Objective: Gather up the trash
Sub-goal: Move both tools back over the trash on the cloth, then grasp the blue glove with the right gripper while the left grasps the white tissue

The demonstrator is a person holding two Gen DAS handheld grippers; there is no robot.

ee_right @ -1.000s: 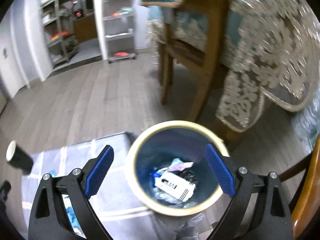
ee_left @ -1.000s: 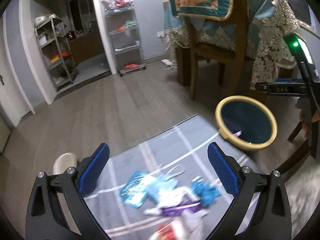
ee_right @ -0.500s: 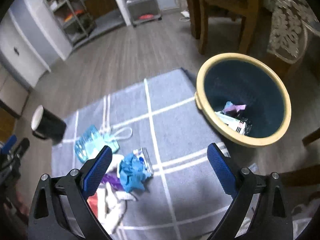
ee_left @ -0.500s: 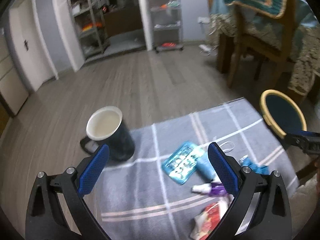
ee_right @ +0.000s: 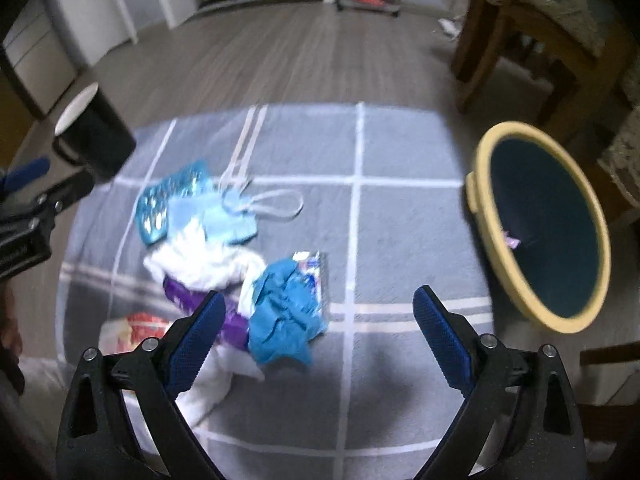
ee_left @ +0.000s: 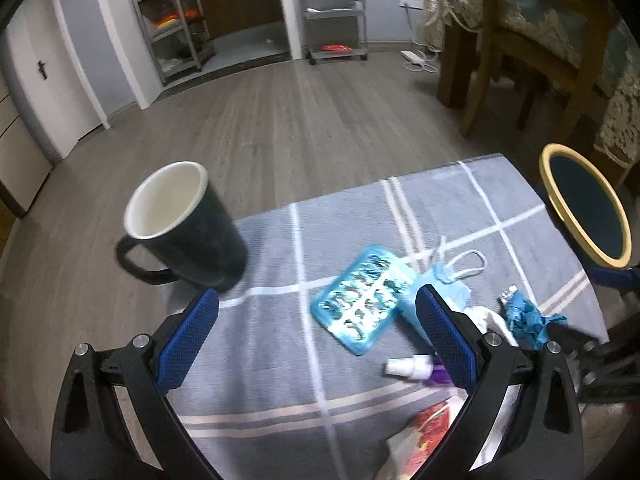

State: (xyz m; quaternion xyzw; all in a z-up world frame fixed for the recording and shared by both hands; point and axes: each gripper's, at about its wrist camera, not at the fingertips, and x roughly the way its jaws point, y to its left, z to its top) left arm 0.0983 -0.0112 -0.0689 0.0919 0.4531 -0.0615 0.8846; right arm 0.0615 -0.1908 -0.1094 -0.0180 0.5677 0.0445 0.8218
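Trash lies in a heap on a grey checked cloth (ee_right: 400, 216): a teal blister pack (ee_left: 362, 304) (ee_right: 170, 200), a light blue face mask (ee_left: 438, 290) (ee_right: 224, 218), a crumpled blue glove (ee_right: 286, 312) (ee_left: 528, 318), a purple tube (ee_left: 416, 368), white tissue (ee_right: 200, 260) and a red wrapper (ee_left: 430, 426). A yellow-rimmed dark bin (ee_right: 544, 224) (ee_left: 582, 204) stands to the right with some trash inside. My left gripper (ee_left: 316, 336) is open and empty above the blister pack. My right gripper (ee_right: 316, 334) is open and empty just above the blue glove.
A black mug (ee_left: 180, 220) (ee_right: 94, 138) with a white inside stands on the cloth's left corner. A wooden chair (ee_left: 528, 48) and a table with a lace cloth stand behind the bin. Metal shelf racks (ee_left: 336, 8) line the far wall across the wood floor.
Both grippers swung left and down, away from the bin and over the trash heap. The mug came closer in the left view. The right gripper left the bin and now hovers over the glove.
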